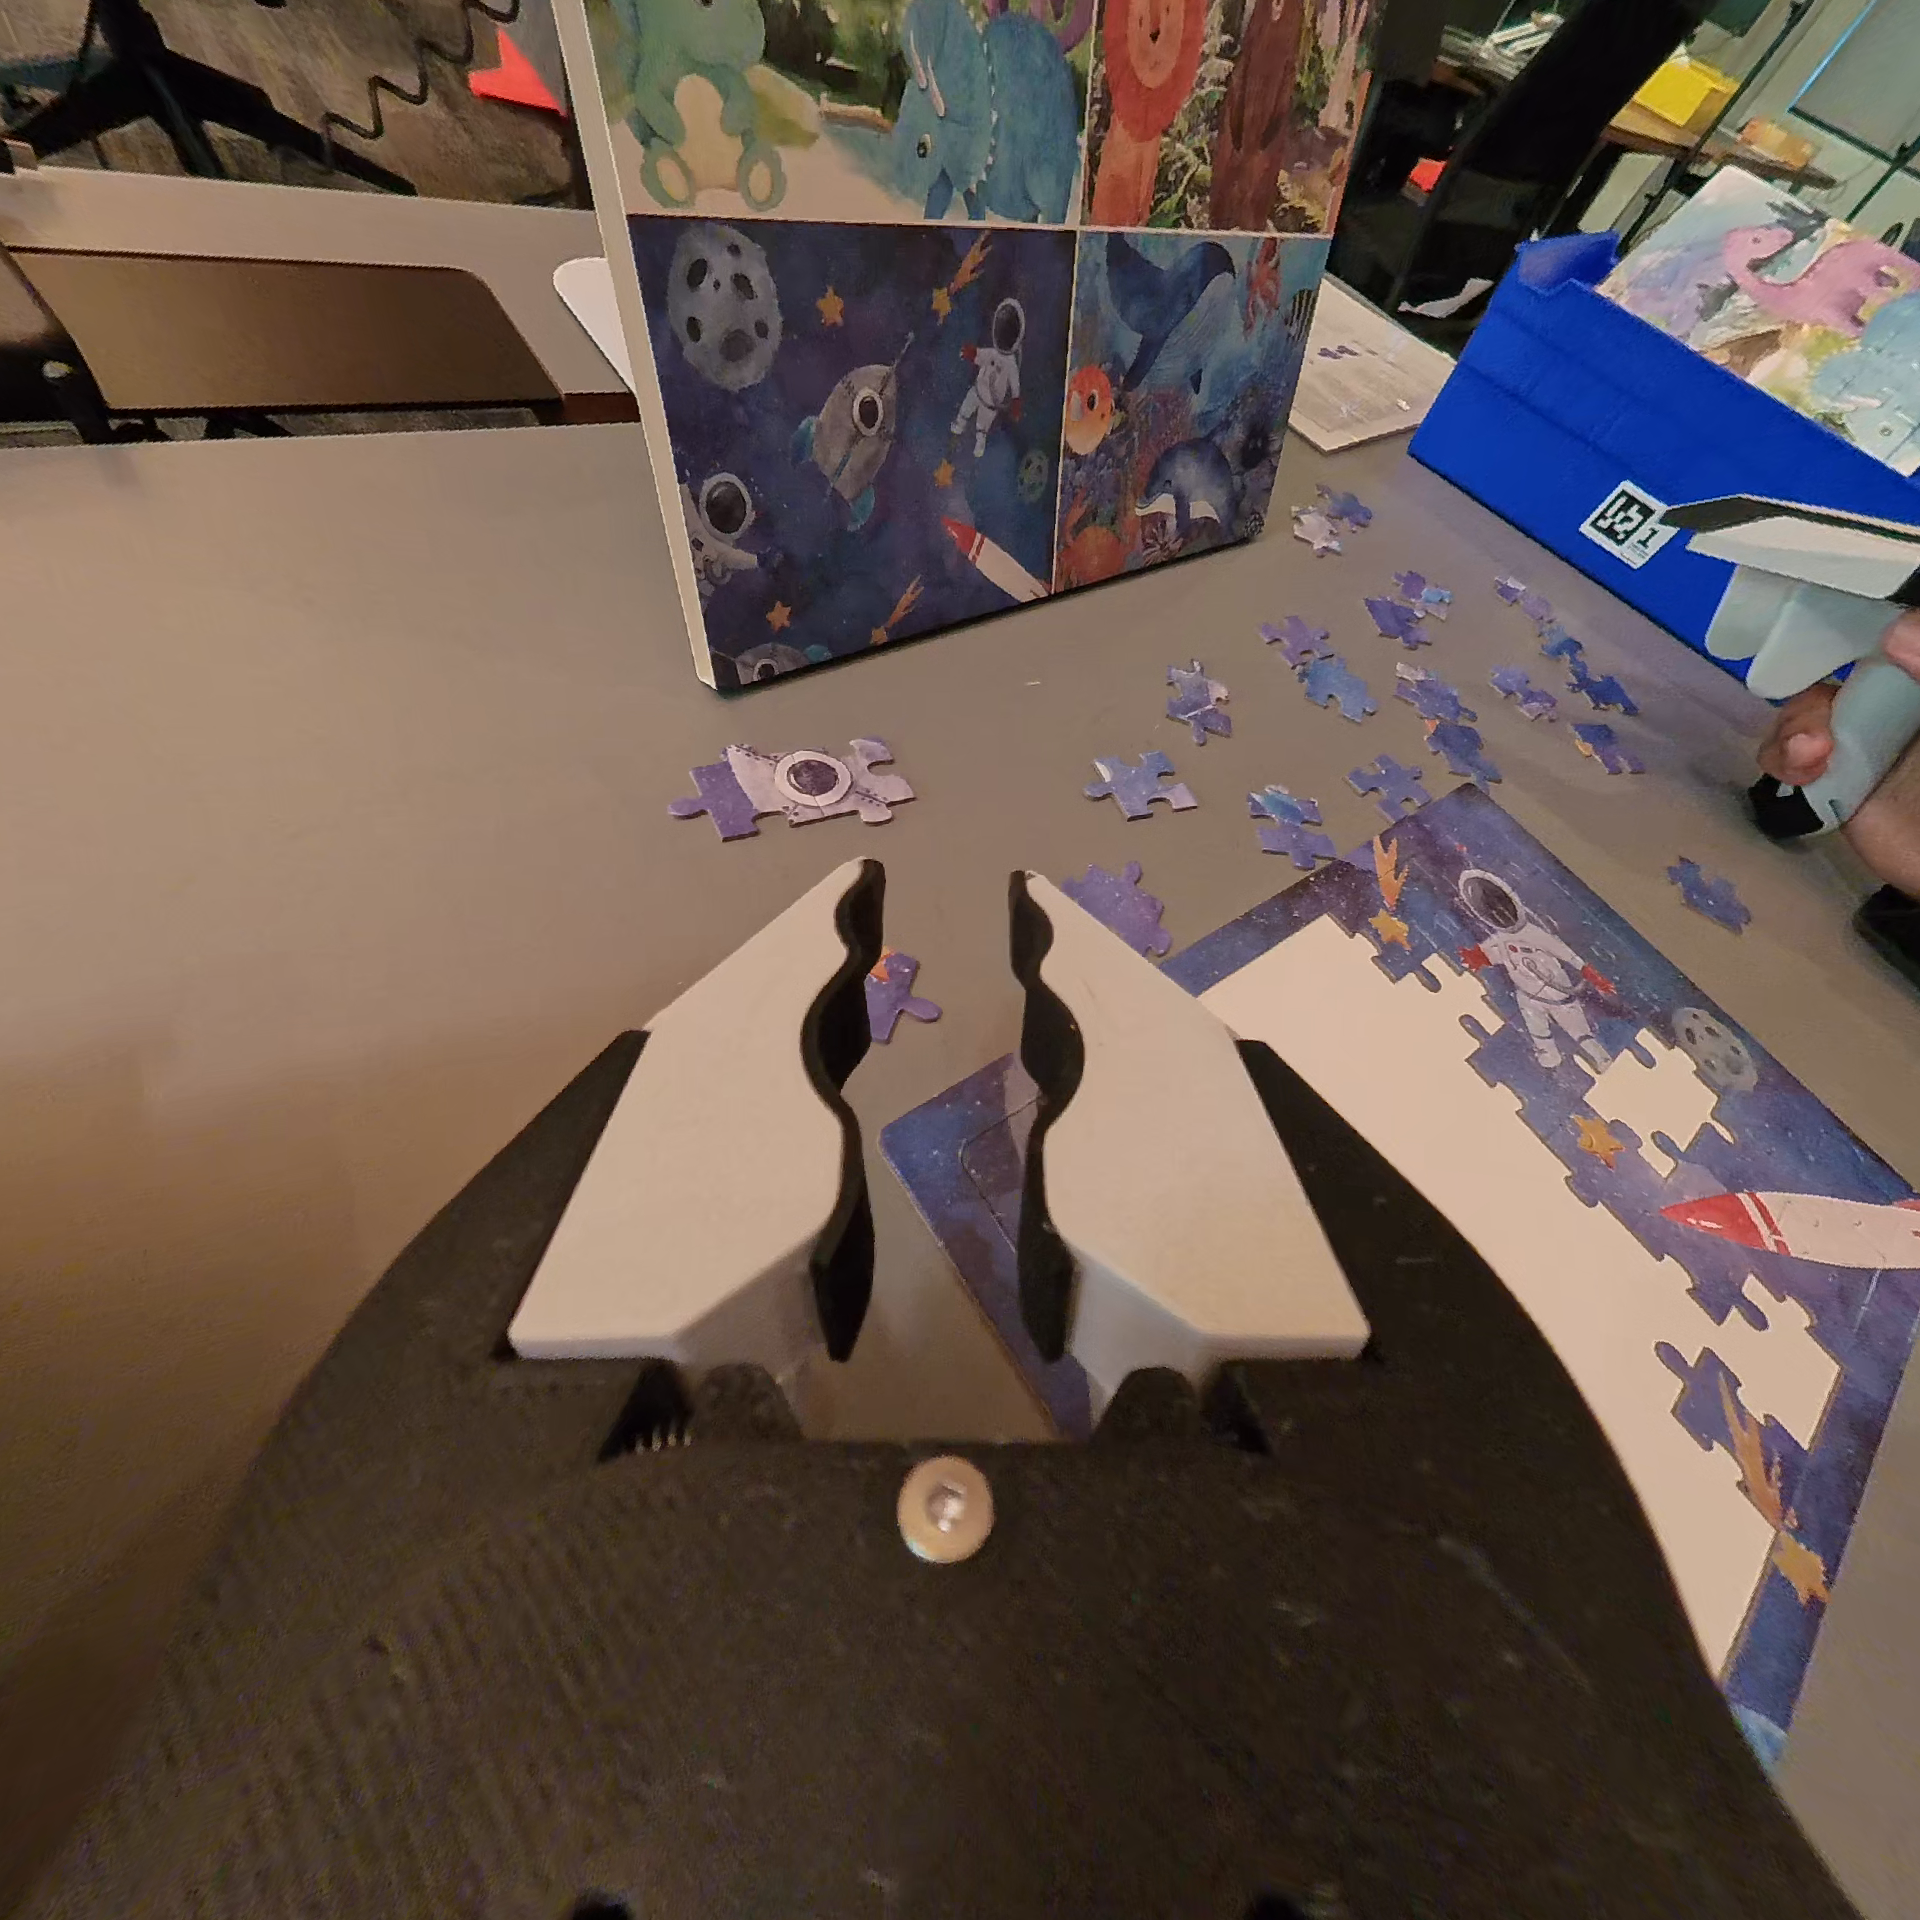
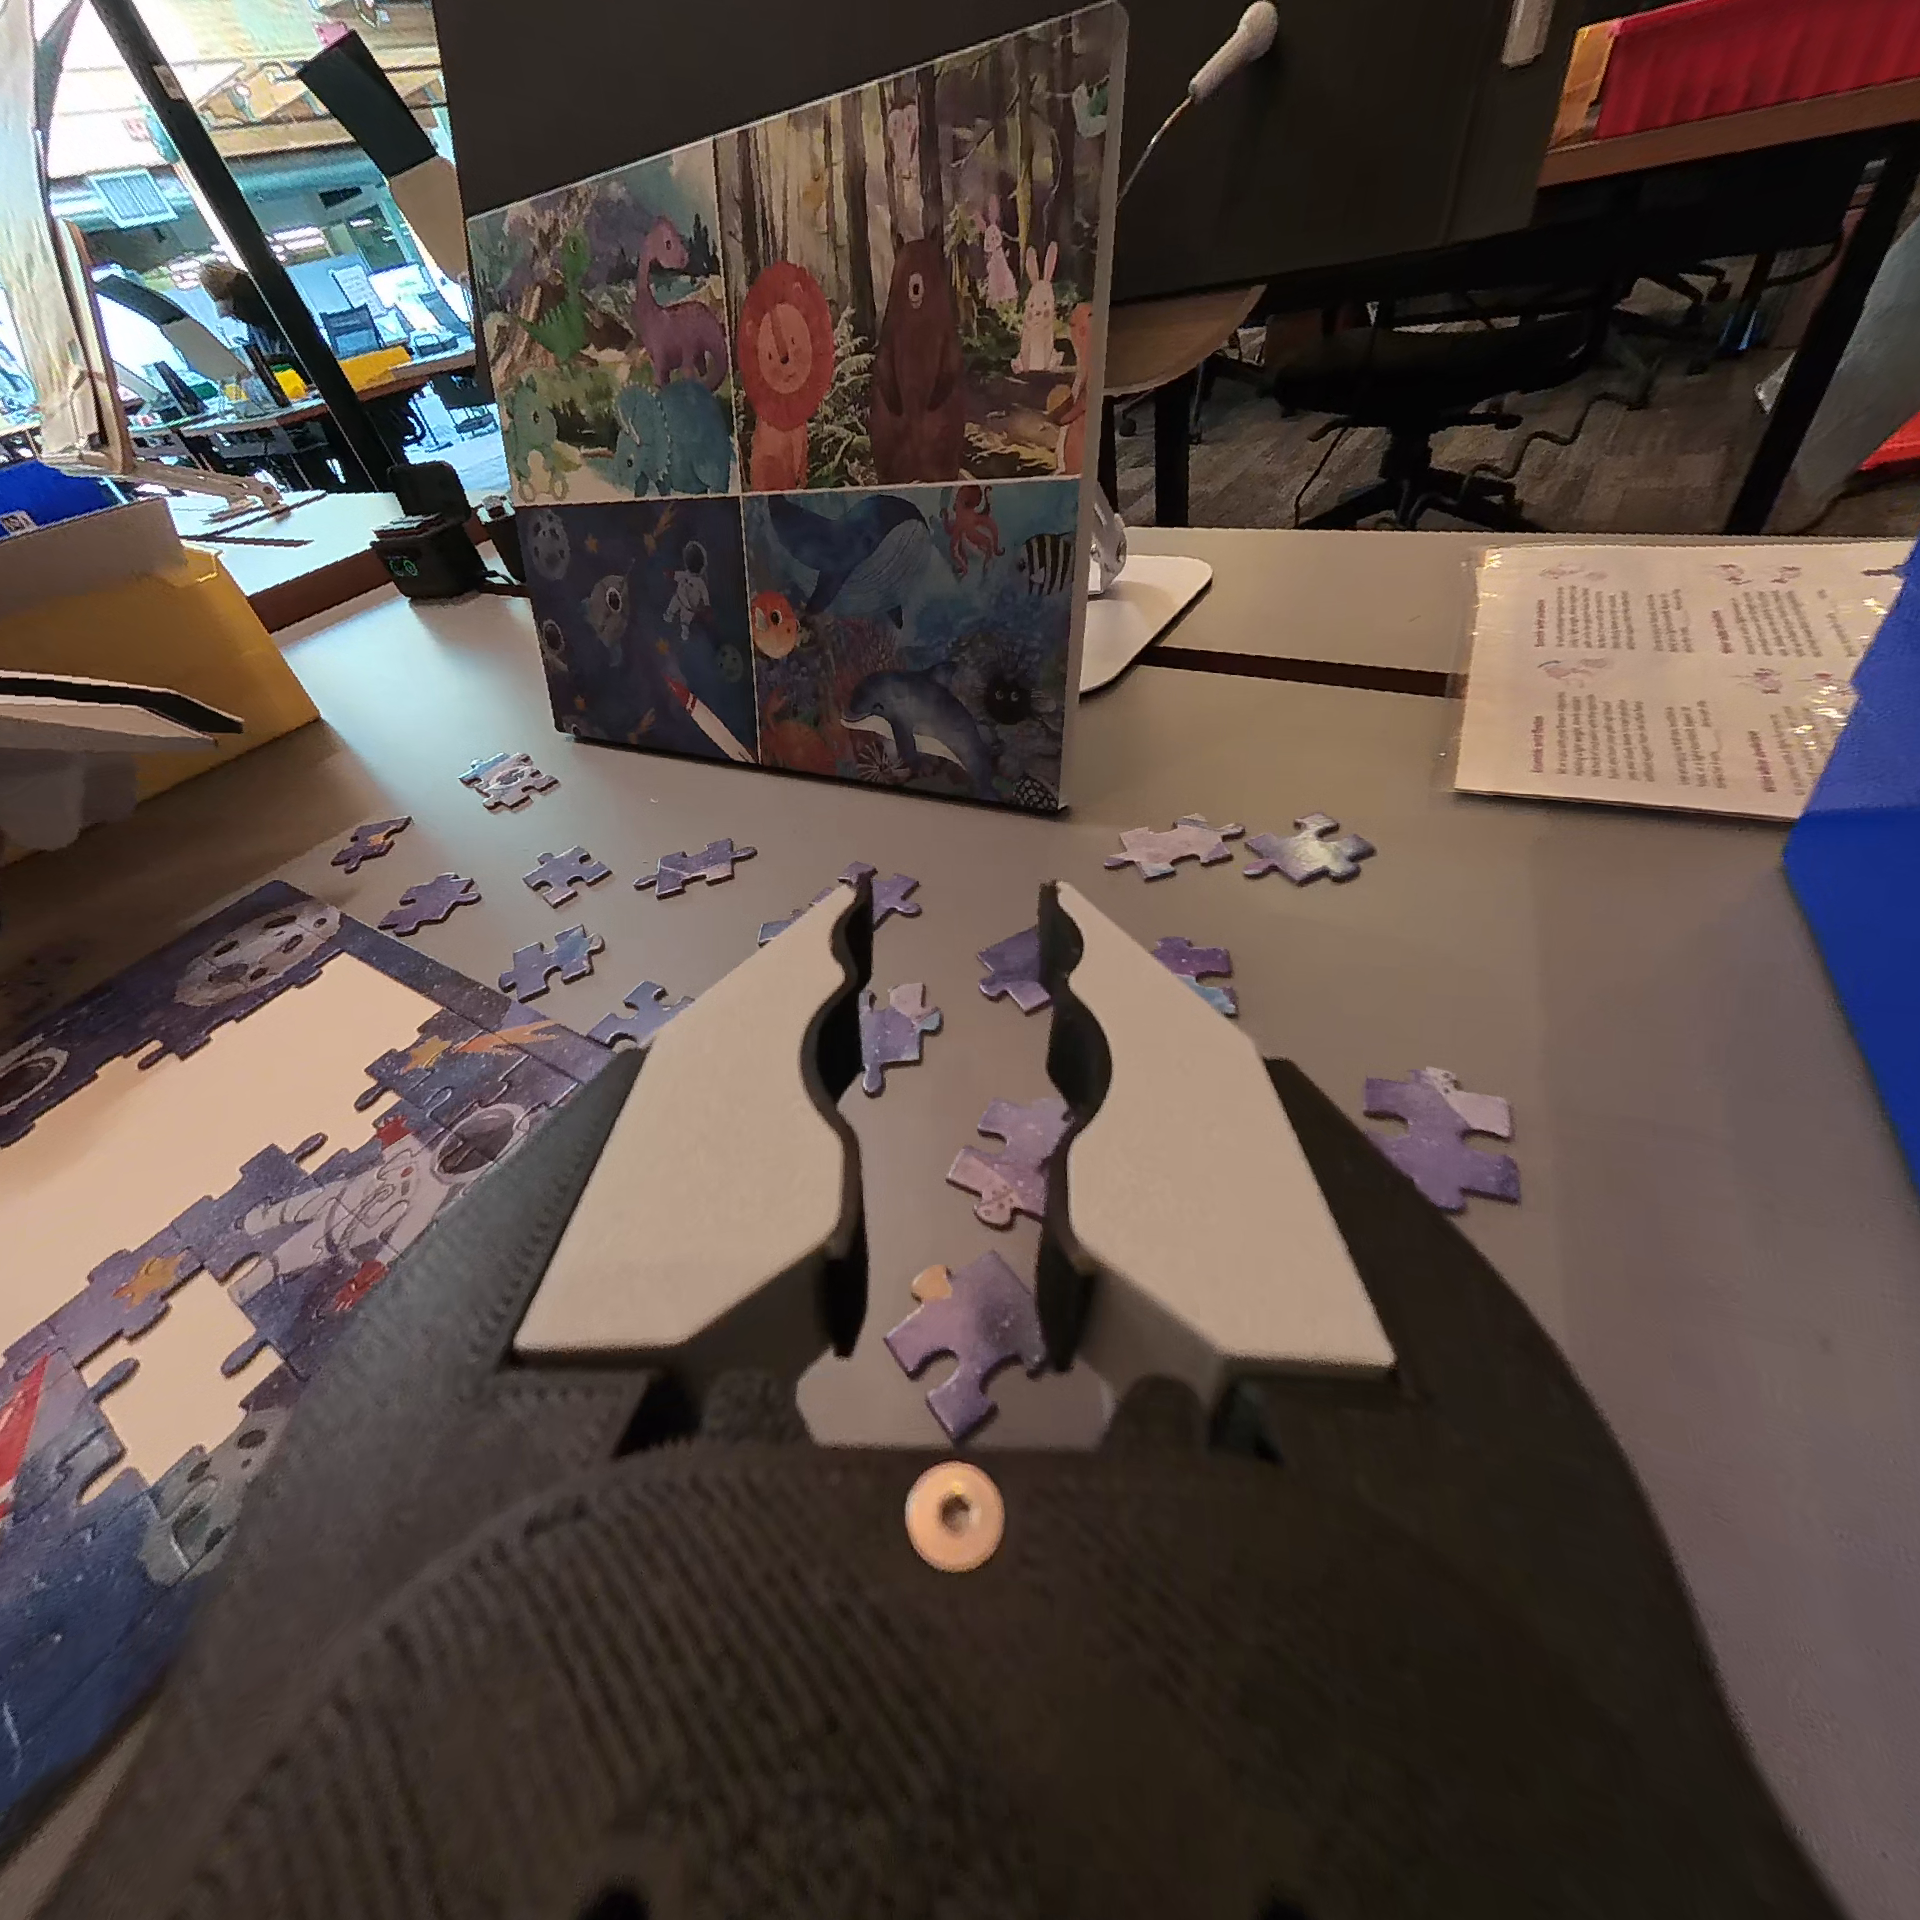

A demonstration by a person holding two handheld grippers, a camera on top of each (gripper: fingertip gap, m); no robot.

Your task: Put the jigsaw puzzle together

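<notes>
My left gripper [image 1: 945, 883] is open and empty above the grey table [image 1: 312, 831]. It hovers by the near-left corner of a partly filled space puzzle board [image 1: 1455, 1143]. A loose piece with an orange star [image 1: 899, 992] lies on the table below the gap, untouched. A joined cluster with a porthole [image 1: 800, 784] lies just ahead. My right gripper [image 2: 956, 894] is open and empty above several loose purple pieces; one piece [image 2: 899, 1029] and another [image 2: 971, 1340] lie on the table under the gap. The puzzle board [image 2: 208, 1143] is to its left.
A picture box [image 1: 935, 416] stands upright ahead, also in the right wrist view [image 2: 800, 520]. A blue bin [image 1: 1610, 416] holds other puzzles at the right. A printed sheet [image 2: 1662, 675] and a yellow box [image 2: 156, 644] lie on the table. Loose pieces [image 1: 1434, 696] are scattered about.
</notes>
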